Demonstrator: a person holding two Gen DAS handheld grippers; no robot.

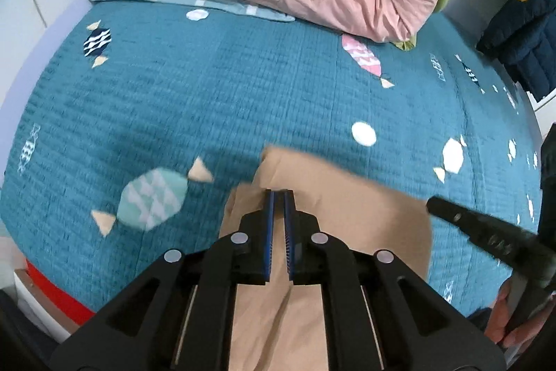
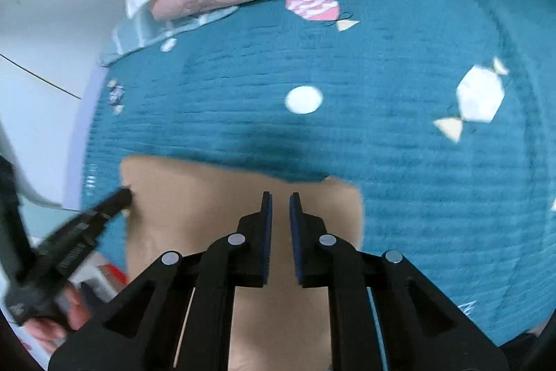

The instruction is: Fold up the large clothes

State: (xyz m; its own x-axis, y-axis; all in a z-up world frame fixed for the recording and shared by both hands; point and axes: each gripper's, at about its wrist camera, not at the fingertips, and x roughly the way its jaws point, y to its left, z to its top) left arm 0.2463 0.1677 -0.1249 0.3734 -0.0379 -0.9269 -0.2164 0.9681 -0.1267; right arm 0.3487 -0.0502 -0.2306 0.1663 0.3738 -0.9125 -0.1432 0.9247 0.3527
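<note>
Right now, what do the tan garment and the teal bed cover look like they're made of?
Tan garment: looks like thin, smooth woven cloth, matte, with soft creases and a floppy edge; the exact fibre cannot be told. Teal bed cover: seems a quilted or crinkled cotton-like fabric, matte, with fine ribbed rows and sewn-on candy-shaped patches.

Each view is taken from close behind its own black tongs, looking steeply down. Ahead of both tongs the same tan cloth and teal quilted bedspread are seen.
</note>
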